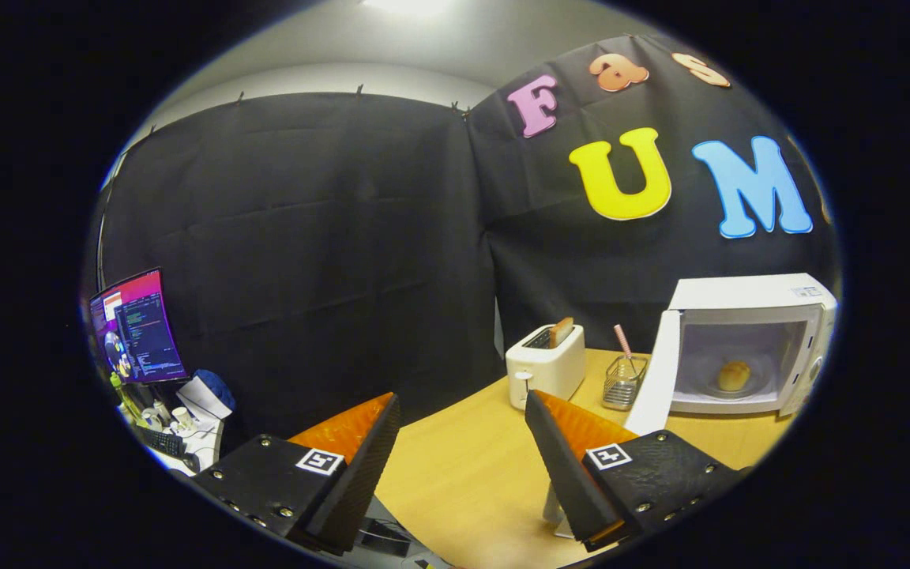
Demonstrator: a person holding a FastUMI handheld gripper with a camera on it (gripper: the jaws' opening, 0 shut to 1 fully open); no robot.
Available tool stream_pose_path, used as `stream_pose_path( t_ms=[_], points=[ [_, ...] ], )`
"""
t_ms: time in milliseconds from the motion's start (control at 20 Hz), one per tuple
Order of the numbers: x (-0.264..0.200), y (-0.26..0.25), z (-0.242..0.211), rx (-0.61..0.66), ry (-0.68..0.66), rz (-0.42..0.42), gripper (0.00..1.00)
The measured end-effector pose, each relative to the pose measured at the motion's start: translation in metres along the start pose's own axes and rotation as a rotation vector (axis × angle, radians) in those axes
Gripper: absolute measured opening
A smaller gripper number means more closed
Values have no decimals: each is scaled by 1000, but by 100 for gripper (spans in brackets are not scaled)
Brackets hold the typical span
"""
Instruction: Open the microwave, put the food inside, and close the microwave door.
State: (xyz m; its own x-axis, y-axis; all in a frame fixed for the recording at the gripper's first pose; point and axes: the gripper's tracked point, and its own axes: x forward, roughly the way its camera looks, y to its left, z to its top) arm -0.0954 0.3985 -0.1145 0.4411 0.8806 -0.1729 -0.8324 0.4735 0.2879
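Hand-held gripper [463, 411] spread, empty; open door [655, 379] at right of frame, beyond right finger, bun [734, 376] inside microwave [747, 294].

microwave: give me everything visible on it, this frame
The white box-shaped microwave stands on the light wooden table, beyond the open, empty tongs. Its door is swung wide open, edge toward the camera. Inside, a round golden bread roll rests on the turntable plate. A control panel runs down its far side. A wire holder stands close beside the door.
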Motion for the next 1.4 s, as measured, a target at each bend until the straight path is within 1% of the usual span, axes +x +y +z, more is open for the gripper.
stream_pose_path(
  t_ms=[150,250,300,350,400,450,500,550,600,650,700,800,1000,1150,1400],
  points=[
    [9,4,-34,-4,73,20,94],
    [14,-3,-52,-16,100,5,92],
    [16,-10,-61,-21,120,-12,78],
    [17,-16,-70,-23,140,-33,72],
    [18,-25,-75,-24,150,-60,54],
    [19,-34,-79,-28,156,-86,42],
    [19,-46,-81,-40,161,-129,22],
    [17,-57,-84,-43,167,-170,13],
    [22,-63,-88,-30,176,-173,3],
    [14,-60,-90,-11,185,-163,4],
    [15,-60,-92,-11,189,-165,1],
    [9,-66,-91,-27,192,-181,1],
    [-8,-80,-91,-6,198,-202,1],
    [-26,-95,-92,-11,200,-249,1],
    [-50,-130,-87,21,183,-346,1]
  ],
)
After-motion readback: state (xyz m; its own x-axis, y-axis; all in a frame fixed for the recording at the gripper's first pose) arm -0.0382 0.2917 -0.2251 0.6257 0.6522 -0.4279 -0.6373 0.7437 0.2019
